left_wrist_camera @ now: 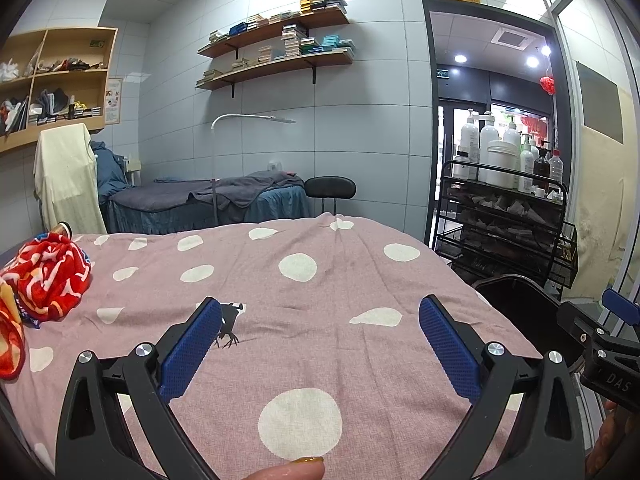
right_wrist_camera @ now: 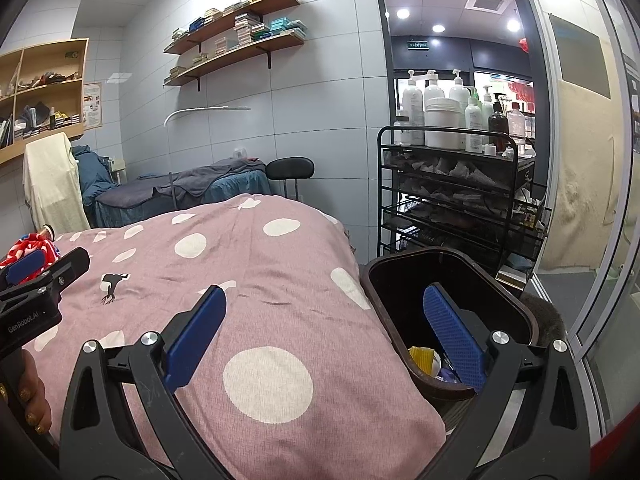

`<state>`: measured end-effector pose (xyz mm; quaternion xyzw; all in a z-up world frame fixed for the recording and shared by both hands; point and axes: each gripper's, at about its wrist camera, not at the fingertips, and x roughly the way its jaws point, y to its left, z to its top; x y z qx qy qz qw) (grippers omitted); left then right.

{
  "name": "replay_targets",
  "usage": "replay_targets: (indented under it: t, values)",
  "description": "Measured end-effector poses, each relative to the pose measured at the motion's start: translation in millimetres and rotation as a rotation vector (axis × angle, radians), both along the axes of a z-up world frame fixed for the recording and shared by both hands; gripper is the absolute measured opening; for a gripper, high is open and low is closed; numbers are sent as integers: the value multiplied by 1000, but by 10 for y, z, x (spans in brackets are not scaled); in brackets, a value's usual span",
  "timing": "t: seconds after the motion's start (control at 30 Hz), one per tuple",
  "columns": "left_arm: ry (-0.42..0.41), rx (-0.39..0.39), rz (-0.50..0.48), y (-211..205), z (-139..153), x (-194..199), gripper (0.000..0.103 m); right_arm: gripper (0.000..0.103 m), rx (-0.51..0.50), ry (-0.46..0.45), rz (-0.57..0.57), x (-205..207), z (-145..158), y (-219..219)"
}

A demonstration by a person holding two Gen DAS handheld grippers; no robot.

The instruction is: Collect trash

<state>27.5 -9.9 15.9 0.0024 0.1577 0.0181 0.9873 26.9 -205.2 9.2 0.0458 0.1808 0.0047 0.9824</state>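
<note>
Both tongs spread, empty. Bin [right_wrist_camera: 448, 312] sits right of the bed [right_wrist_camera: 240, 280], under right tongs' [right_wrist_camera: 324, 332] right finger, trash [right_wrist_camera: 424, 360] inside. Left tongs [left_wrist_camera: 320, 344] over bare blanket; nothing obvious to pick, right side nearer bin.

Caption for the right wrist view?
Open right gripper over bed edge, beside brown bin holding trash.
</note>
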Motion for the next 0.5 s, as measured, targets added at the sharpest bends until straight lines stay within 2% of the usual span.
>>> replay_targets:
  t: [0.5]
  values:
    - [4, 0, -5, -7, 0, 11, 98, 98, 5, 7, 0, 9, -28, -8]
